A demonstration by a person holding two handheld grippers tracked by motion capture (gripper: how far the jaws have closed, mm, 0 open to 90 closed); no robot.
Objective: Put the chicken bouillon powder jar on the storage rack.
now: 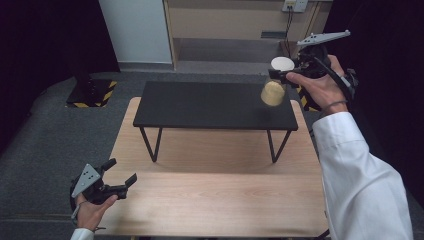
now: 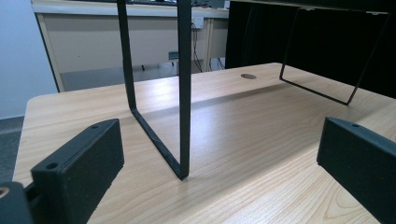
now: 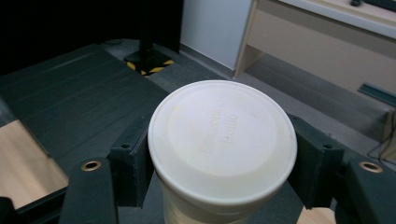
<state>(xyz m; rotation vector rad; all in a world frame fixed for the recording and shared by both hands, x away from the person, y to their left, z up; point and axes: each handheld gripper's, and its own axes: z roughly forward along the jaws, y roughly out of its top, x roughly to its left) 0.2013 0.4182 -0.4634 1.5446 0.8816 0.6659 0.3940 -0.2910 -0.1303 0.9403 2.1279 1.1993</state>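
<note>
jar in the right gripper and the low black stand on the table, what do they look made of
Jar: looks like clear plastic or glass, since the yellowish contents show through the wall; its white lid looks like matte moulded plastic with faint raised lettering.
Black stand: flat matte black top, possibly painted board or metal, hard to tell; its thin bent legs look like painted metal strip.

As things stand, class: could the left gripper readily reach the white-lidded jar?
Probably not. The left gripper hangs open at the wooden table's near left corner, while the jar is held aloft in the right gripper beyond the black shelf's far right end.
</note>
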